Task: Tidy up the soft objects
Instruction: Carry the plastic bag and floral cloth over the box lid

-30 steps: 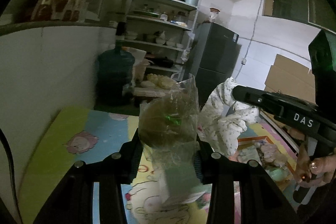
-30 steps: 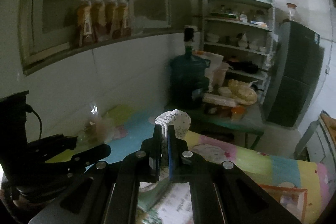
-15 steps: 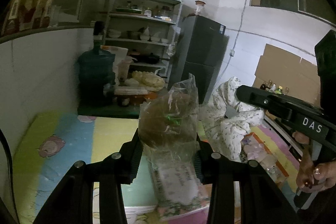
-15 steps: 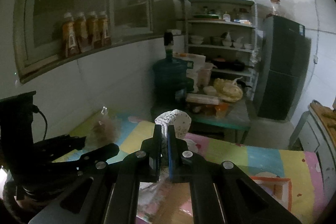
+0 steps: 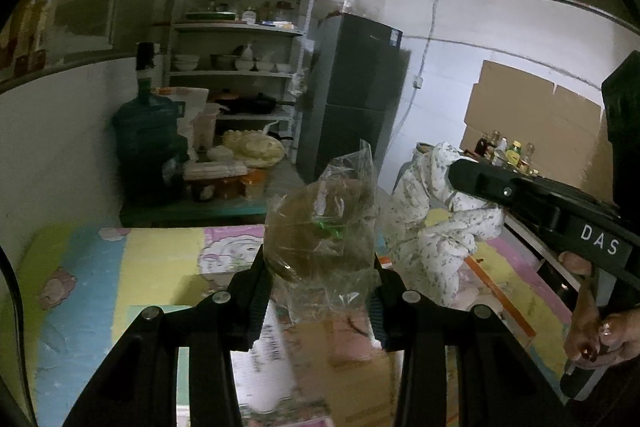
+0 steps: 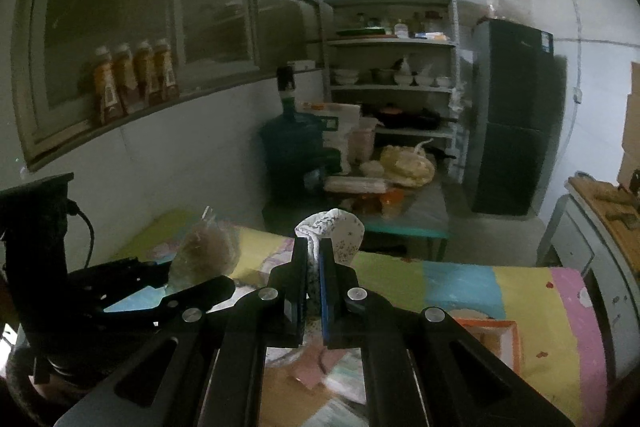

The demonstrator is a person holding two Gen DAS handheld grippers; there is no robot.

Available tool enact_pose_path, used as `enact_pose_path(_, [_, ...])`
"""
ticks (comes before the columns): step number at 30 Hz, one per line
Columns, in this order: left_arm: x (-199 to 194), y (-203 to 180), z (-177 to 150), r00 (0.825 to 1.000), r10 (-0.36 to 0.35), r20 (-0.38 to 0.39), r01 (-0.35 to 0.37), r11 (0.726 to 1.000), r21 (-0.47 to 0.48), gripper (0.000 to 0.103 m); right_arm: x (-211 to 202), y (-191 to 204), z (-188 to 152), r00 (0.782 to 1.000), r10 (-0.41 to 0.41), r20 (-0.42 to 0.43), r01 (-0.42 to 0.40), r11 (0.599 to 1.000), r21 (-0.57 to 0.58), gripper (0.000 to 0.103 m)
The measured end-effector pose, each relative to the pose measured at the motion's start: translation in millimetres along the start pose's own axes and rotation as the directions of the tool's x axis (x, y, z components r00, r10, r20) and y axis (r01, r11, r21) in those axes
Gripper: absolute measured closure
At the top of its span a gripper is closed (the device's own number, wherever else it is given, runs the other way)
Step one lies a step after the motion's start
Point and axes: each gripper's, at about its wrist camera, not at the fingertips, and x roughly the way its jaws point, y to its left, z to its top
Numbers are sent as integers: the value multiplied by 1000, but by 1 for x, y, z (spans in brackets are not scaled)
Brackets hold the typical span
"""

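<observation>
My left gripper (image 5: pixel 318 269) is shut on a clear plastic bag (image 5: pixel 320 243) with a brown fluffy thing inside, held up above the colourful play mat (image 5: pixel 156 251). The bag also shows in the right wrist view (image 6: pixel 204 251), with the left gripper (image 6: pixel 188 291) at the left. My right gripper (image 6: pixel 314 267) is shut on a white floral cloth (image 6: pixel 336 231). In the left wrist view the cloth (image 5: pixel 436 227) hangs from the right gripper (image 5: pixel 464 171), just right of the bag.
A cardboard box with papers (image 6: pixel 304 379) lies below both grippers on the mat (image 6: pixel 460 279). Behind stand a low green table (image 5: pixel 224 207) with food, a water jug (image 5: pixel 144 139), shelves (image 5: pixel 240 27) and a dark fridge (image 5: pixel 352 95).
Both grippers have swung right and risen a little with their loads still held. More of the mat, the table and the box now shows below.
</observation>
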Motion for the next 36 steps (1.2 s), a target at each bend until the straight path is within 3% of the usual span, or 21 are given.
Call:
enact_pose_path(13, [27,-50,-1,999,-33,-44,35,998,47,61,-25,-50,-17,999,-34,3,34,998,48,98])
enact_pose_path(36, [70,-93,-19,991,-14,-131,25,996,81,61,-19,-92,-53,999,-9,-51,15,994,106,98])
